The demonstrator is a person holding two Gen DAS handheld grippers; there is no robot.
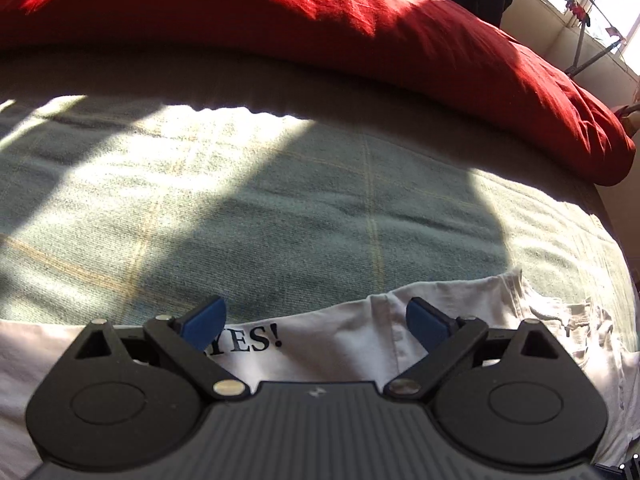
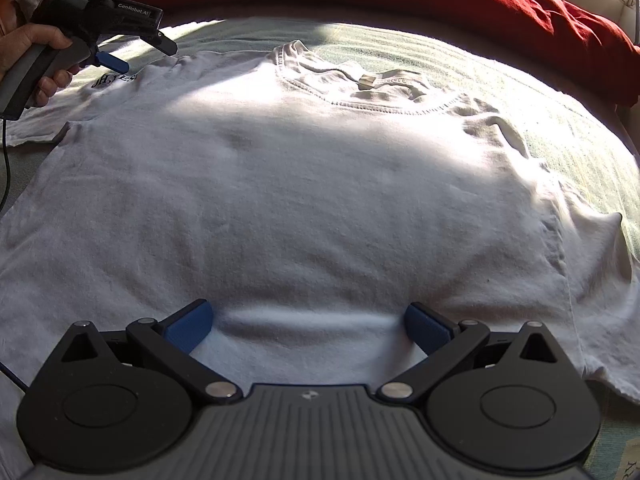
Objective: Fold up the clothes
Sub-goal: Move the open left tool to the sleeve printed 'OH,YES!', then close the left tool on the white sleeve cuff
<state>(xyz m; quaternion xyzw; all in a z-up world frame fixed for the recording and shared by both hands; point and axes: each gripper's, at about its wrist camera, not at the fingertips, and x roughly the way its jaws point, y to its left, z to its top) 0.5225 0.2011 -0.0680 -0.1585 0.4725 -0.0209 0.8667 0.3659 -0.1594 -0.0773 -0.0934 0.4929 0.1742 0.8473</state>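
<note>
A white T-shirt lies spread flat on the bed, its neckline and label at the far side. Black lettering shows at its far left shoulder. In the right wrist view my right gripper stands open low over the shirt's near part, and the cloth bulges slightly between its blue fingers. My left gripper, held by a hand, sits at the shirt's far left corner. In the left wrist view the left gripper is open above the shirt's edge, beside the word "YES!".
A green checked blanket covers the bed under the shirt. A red duvet is bunched along the far side. A window with a drying rack is at the far right. A black cable hangs at the left.
</note>
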